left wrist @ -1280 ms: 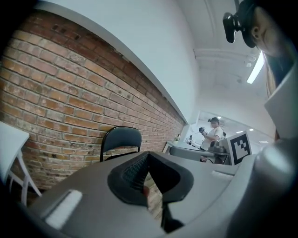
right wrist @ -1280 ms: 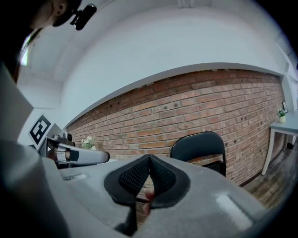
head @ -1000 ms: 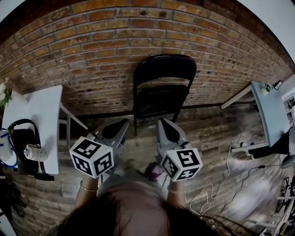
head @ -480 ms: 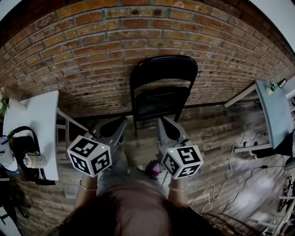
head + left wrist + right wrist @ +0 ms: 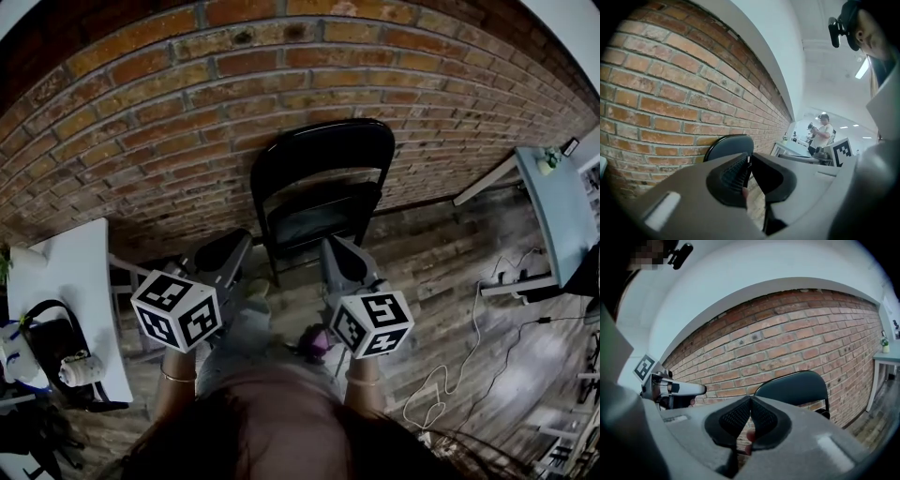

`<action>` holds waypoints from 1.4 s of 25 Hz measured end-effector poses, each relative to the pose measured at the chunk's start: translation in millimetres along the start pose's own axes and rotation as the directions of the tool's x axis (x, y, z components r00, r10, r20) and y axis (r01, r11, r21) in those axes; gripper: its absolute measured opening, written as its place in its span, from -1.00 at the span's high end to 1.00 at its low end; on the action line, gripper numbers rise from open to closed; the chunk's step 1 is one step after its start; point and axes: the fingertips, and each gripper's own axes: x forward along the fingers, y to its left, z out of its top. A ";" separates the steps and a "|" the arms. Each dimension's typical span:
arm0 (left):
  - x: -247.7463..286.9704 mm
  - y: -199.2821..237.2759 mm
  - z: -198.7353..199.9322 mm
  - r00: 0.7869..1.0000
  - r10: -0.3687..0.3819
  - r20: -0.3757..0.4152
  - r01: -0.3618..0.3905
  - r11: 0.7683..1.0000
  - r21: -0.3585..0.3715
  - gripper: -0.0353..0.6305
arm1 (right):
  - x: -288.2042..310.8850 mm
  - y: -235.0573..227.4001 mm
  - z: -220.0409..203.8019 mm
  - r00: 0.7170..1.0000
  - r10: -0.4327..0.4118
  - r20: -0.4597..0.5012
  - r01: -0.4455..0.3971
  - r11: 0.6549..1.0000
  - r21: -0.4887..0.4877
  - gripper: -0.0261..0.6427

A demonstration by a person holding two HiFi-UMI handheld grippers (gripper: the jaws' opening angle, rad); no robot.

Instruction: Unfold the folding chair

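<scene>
The left gripper has its fingers parted by a narrow slit, having just been easing apart, with nothing between them. Just beyond the fingertips rises the rounded black back of the folding chair, against the brick wall. Farther off, to the right of the fingers, a person stands by a white desk.

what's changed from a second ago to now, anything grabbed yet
The left tongs and right tongs have moved closer to the folding chair as the person steps toward it. The left jaws have just been opening a crack, with nothing between them. Nothing was grabbed or let go. The right tongs stay shut and empty, and the chair still leans folded against the brick wall, untouched.
</scene>
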 end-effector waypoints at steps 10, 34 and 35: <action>62.3 47.6 24.7 0.996 -0.055 -0.073 0.058 0.998 0.033 0.73 | 51.3 -41.8 5.9 0.995 -0.100 -0.012 0.101 0.993 0.064 0.93; 161.7 108.7 22.1 0.937 -0.178 -0.300 0.227 0.964 0.138 0.41 | 114.6 -97.5 -38.1 0.949 -0.296 -0.110 0.314 0.922 0.228 0.76; 164.7 110.1 20.7 0.934 -0.178 -0.310 0.231 0.962 0.142 0.39 | 116.5 -100.2 -41.0 0.946 -0.302 -0.116 0.321 0.917 0.236 0.74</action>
